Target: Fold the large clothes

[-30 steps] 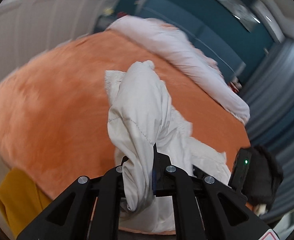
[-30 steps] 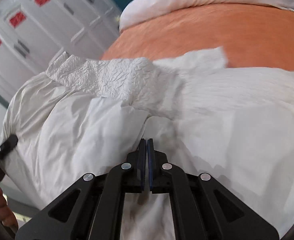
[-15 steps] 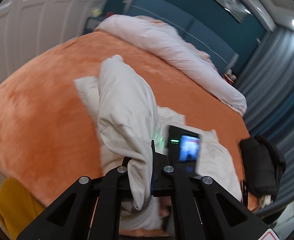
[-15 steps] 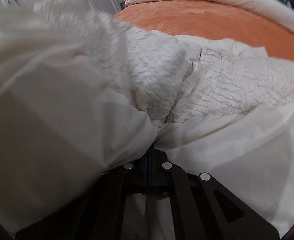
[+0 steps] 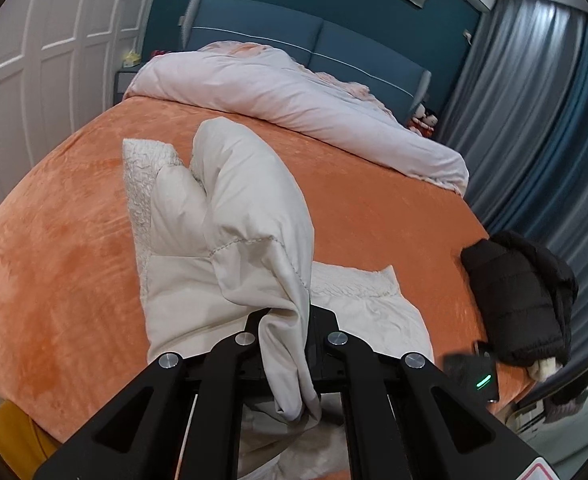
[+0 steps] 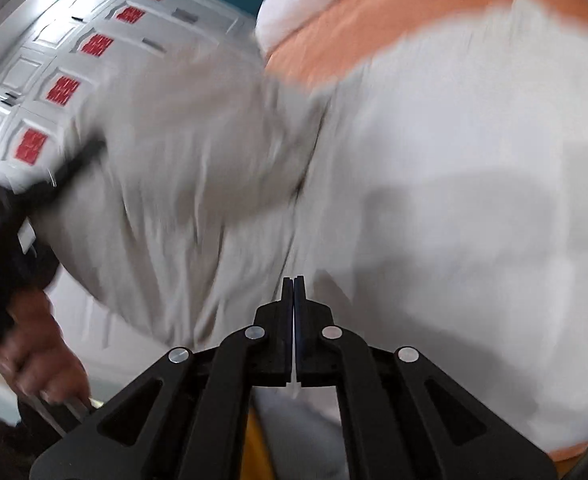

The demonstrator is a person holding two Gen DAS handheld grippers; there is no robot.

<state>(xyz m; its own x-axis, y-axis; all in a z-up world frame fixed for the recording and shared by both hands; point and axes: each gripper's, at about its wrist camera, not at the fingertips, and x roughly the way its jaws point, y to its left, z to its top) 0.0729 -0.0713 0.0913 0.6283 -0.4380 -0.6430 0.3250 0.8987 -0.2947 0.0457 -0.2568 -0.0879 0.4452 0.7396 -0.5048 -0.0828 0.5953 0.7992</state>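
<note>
A large white padded jacket (image 5: 229, 232) lies on the orange bed (image 5: 61, 240). My left gripper (image 5: 289, 344) is shut on a fold of the jacket and holds it lifted above the rest, which stays on the bed. In the right wrist view the jacket (image 6: 434, 184) fills the frame, blurred by motion. My right gripper (image 6: 294, 292) has its jaws pressed together with no cloth visible between them, just in front of the jacket. The right gripper's body (image 5: 474, 376) shows at the bed's near right edge in the left wrist view.
A folded black jacket (image 5: 522, 296) sits at the bed's right edge. A rolled pale duvet (image 5: 294, 96) lies along the blue headboard (image 5: 302, 36). White wardrobe doors (image 5: 33, 60) stand left, grey curtains (image 5: 534, 100) right. A hand (image 6: 41, 356) holds the left gripper.
The right gripper has pulled back out of the jacket and moves fast, its view now blurred. The left gripper has kept its hold and the lifted fold has shifted toward the bed's middle.
</note>
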